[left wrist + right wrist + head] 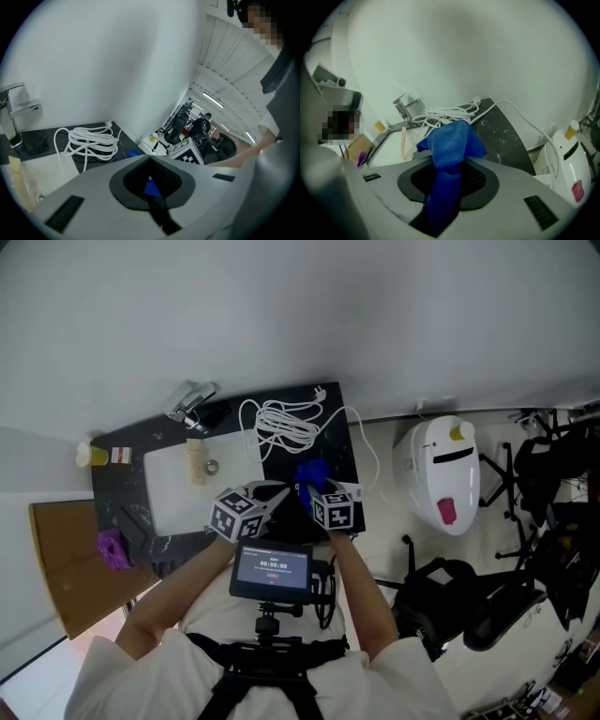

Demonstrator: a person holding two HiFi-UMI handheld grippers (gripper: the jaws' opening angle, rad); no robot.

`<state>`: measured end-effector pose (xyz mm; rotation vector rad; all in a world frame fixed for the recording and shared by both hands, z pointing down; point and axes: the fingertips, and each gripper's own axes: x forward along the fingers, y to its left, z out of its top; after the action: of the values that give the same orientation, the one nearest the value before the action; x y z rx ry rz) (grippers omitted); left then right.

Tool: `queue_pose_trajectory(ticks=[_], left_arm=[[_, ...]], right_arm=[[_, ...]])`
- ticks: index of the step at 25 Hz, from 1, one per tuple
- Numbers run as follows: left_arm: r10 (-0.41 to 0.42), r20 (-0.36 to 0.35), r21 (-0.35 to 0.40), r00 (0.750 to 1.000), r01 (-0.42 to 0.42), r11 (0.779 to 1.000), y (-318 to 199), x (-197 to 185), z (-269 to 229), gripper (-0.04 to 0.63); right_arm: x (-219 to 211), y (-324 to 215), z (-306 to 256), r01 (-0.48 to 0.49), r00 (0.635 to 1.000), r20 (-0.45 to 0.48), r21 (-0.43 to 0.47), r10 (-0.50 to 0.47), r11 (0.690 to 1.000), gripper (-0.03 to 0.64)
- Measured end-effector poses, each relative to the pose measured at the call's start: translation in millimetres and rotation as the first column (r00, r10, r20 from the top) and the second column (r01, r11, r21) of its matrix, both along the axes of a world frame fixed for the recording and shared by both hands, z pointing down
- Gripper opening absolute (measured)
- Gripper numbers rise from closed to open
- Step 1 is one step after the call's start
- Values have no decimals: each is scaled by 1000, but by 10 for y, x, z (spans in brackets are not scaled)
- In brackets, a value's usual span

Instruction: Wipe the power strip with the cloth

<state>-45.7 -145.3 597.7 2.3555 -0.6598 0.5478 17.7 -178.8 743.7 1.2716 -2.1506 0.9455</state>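
Note:
A coil of white power cord [281, 423] with its plug [320, 391] lies on the black counter [342, 460] beside the sink; the strip's body is not visible. In the left gripper view the cord [91, 140] lies ahead to the left. My right gripper [314, 491] is shut on a blue cloth [312, 472], which stands bunched up above the jaws [450, 143] in the right gripper view [450, 161]. Close beside it on the left, my left gripper [279, 495] is shut [150, 158]; a bit of the blue cloth [151, 187] shows through the gap behind its jaws.
A white sink [173, 493] with a chrome faucet [190, 404] fills the counter's left half, a beige item [195, 462] lying in it. A yellow cup [84, 455] and a purple object [112, 549] sit at the left. A white appliance [441, 470] and black chairs [469, 601] stand on the floor at the right.

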Motion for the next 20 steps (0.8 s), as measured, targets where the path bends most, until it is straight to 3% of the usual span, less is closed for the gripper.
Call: queue_pose_trajectory(ticks=[20], left_arm=[[17,-4,-7,1000,-17,1000,18,43,31,2]], right_arm=[[334,15,38,-41,999,3,3,41,999,109]])
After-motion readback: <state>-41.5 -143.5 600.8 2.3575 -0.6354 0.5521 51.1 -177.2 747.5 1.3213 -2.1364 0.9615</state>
